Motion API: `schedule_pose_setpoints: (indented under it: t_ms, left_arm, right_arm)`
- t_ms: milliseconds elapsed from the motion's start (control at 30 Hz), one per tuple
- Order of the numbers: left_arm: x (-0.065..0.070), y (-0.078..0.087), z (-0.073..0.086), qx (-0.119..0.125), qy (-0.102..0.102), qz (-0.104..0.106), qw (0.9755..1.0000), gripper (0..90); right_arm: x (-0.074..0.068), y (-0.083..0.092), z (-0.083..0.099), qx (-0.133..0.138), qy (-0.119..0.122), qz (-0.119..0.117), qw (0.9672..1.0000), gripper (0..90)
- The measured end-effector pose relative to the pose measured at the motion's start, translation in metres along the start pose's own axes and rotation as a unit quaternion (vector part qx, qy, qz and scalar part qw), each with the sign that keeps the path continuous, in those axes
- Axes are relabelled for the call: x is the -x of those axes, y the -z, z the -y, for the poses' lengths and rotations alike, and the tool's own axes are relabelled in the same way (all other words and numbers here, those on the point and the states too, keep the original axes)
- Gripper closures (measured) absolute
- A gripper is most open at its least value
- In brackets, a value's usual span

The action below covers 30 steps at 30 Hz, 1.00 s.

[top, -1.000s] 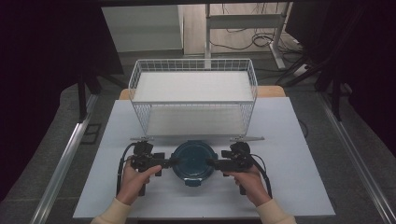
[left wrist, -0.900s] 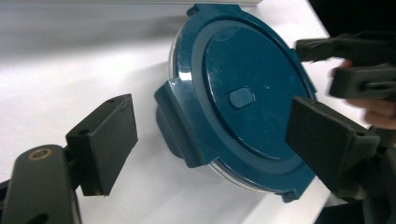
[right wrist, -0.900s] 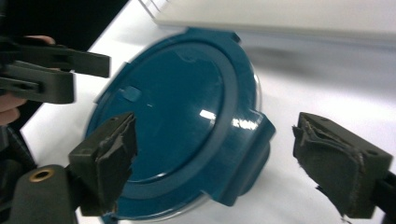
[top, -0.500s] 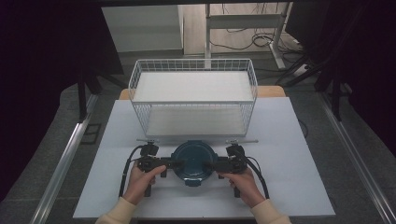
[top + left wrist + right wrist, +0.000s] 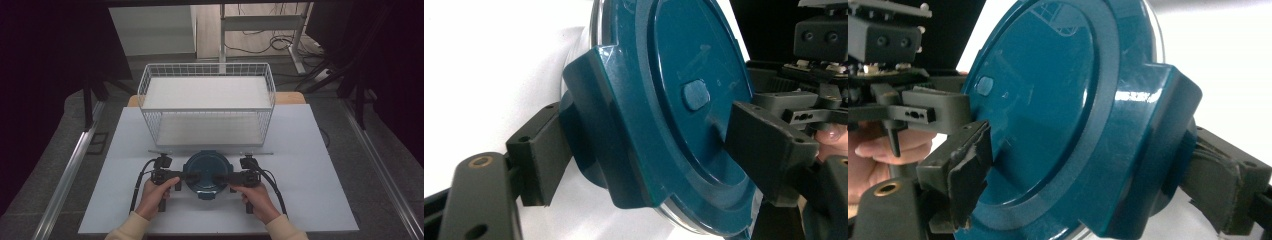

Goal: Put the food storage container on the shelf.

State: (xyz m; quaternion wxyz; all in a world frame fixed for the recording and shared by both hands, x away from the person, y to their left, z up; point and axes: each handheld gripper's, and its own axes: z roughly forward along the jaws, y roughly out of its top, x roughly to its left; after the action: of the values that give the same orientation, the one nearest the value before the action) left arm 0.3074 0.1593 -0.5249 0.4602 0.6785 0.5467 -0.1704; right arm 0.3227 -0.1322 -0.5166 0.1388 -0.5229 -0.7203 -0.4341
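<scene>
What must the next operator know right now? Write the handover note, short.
Left gripper: jaws have just been closing; one pad under the left latch flap of the container, the other on the teal lid.
Right gripper: jaws have just been closing too; same grip on the right latch flap.
Container: lid on, on the near part of the white table, in front of the wire basket.
Done: both sides gripped.
Left: probably lifting it level into the basket, which looks empty.
</scene>
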Motion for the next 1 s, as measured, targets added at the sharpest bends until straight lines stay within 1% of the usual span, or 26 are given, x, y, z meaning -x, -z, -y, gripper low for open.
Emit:
schedule_pose_setpoints:
  t_ms: [67,100,133,167,200,233,267,300,400,433,467,567,800,833,867,900,967,1000]
  left_arm:
    - [0.000,0.001,0.000,0.002,0.004,0.001,1.0000,22.9]
    - [0.000,0.001,0.000,0.002,0.007,0.001,1.0000,23.7]
    - [0.000,0.001,0.000,0.002,0.007,0.001,1.0000,24.1]
    - [0.001,0.003,0.001,0.000,0.006,-0.001,1.0000,24.6]
    - [0.001,0.003,0.001,0.000,0.006,-0.001,1.0000,24.8]
    - [0.003,0.004,0.001,0.001,0.004,-0.004,1.0000,25.1]
    - [0.003,0.004,0.001,0.001,0.004,-0.004,1.0000,25.6]
    - [0.005,0.005,0.002,0.004,0.002,-0.007,1.0000,26.2]
    - [0.007,0.007,0.003,0.006,-0.005,-0.010,0.9999,27.4]
    - [0.009,0.008,0.004,0.009,-0.010,-0.011,0.9999,29.0]
    - [0.009,0.008,0.004,0.009,-0.010,-0.011,0.9999,29.6]
    - [0.014,0.012,0.006,0.012,-0.018,-0.015,0.9997,31.4]
    - [0.018,0.016,0.009,0.020,-0.025,-0.020,0.9993,34.6]
    - [0.020,0.017,0.009,0.021,-0.030,-0.022,0.9991,35.0]
    - [0.020,0.017,0.009,0.021,-0.030,-0.022,0.9991,35.4]
    - [0.022,0.019,0.010,0.020,-0.039,-0.025,0.9988,36.0]
    - [0.025,0.021,0.010,0.024,-0.046,-0.026,0.9983,37.3]
    - [0.025,0.021,0.010,0.024,-0.046,-0.026,0.9983,37.5]
  right_arm:
    - [0.000,0.001,0.000,0.001,-0.008,0.002,1.0000,14.7]
    - [-0.001,0.004,0.001,0.005,-0.008,0.006,0.9999,18.7]
    - [-0.001,0.004,0.001,0.005,-0.008,0.006,0.9999,18.7]
    - [-0.001,0.007,0.001,0.007,-0.013,0.004,0.9999,21.6]
    - [-0.001,0.007,0.001,0.007,-0.013,0.004,0.9999,21.6]
    - [0.004,0.009,0.002,0.016,-0.025,-0.007,0.9995,25.1]
    - [0.004,0.009,0.002,0.016,-0.025,-0.007,0.9995,25.1]
    - [0.005,0.011,0.003,0.018,-0.030,-0.011,0.9993,26.2]
    - [0.004,0.012,0.004,0.019,-0.028,-0.010,0.9994,27.0]
    - [0.002,0.014,0.005,0.024,-0.027,-0.008,0.9993,28.4]
    - [0.002,0.014,0.005,0.024,-0.027,-0.008,0.9993,28.4]
    - [0.000,0.018,0.009,0.036,-0.025,-0.008,0.9990,30.8]
    - [-0.005,0.022,0.013,0.046,-0.022,-0.003,0.9987,33.1]
    - [-0.006,0.024,0.014,0.049,-0.021,-0.003,0.9986,34.0]
    - [-0.006,0.024,0.014,0.049,-0.021,-0.003,0.9986,34.0]
    - [-0.008,0.025,0.014,0.052,-0.020,-0.003,0.9984,34.9]
    - [-0.010,0.027,0.014,0.056,-0.018,-0.001,0.9983,35.3]
    - [-0.010,0.027,0.014,0.056,-0.018,-0.001,0.9983,35.3]
